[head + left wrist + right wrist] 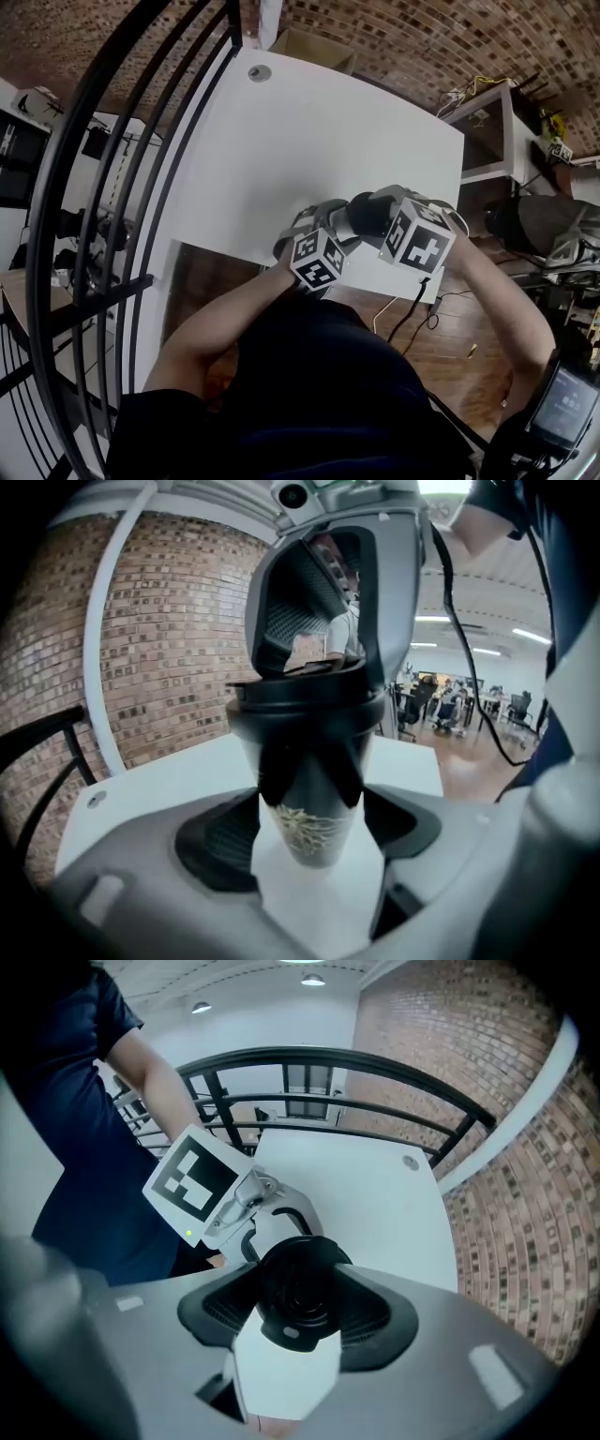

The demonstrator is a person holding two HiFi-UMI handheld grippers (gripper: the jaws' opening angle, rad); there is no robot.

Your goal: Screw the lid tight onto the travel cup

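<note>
Travel cup (309,803), dark tapered body with a pale root-like print near the base, sits upright between both tools at the near edge of the white rectangular table (309,131). Can't tell whether its base rests on the top or hangs just off it. Lower body is clamped by the left gripper (311,832), pads against both sides. That's the anchor, so the cup can't spin. Round black plastic lid (296,1283) is already seated on the rim and looks level. From above, in line with the cup's axis, the right gripper (298,1302) has its jaws closed onto the lid's edge from opposite sides, set up to apply torque. Judgement: tightening stage; thread engagement isn't visible. Risk: lid slipping in the pads.
</note>
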